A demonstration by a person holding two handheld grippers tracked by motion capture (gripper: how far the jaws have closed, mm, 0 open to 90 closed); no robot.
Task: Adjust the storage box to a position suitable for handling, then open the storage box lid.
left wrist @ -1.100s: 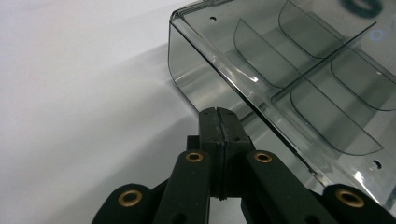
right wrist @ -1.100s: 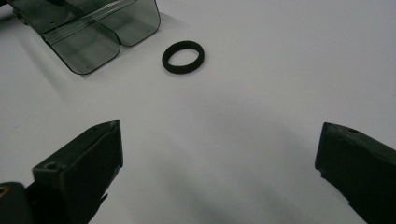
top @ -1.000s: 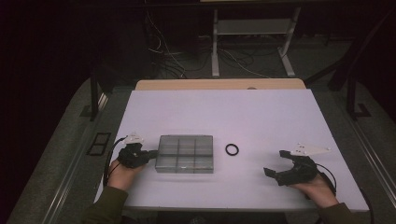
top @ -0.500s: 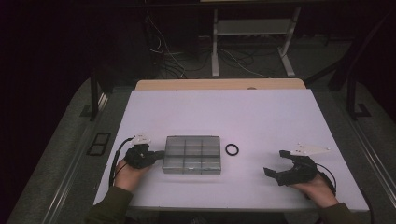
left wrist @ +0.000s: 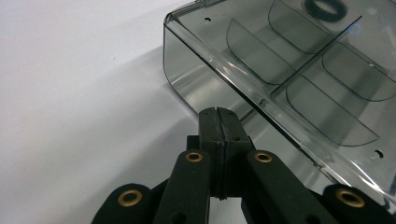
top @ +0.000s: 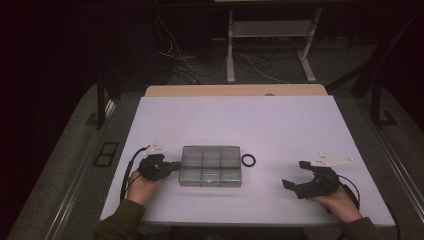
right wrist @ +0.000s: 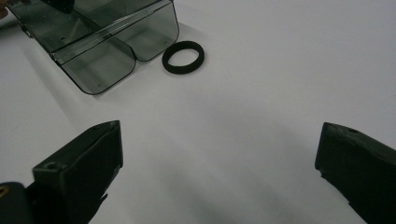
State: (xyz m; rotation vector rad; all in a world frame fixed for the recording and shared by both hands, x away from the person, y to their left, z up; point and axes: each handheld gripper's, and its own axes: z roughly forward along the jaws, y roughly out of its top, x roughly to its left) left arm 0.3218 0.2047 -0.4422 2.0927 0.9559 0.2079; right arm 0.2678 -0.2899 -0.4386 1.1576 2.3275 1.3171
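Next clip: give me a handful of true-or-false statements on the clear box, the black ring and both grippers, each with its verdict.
1. The left gripper has its jaws closed together at the clear box. True.
2. The black ring lies inside one of the box's compartments. False: it lies on the white table, just beside the box on the side toward the right gripper.
3. The right gripper has its jaws spread wide with nothing between them. True.
4. The right gripper holds the ring. False: the ring lies on the table apart from it.
5. The box is divided into compartments. True.
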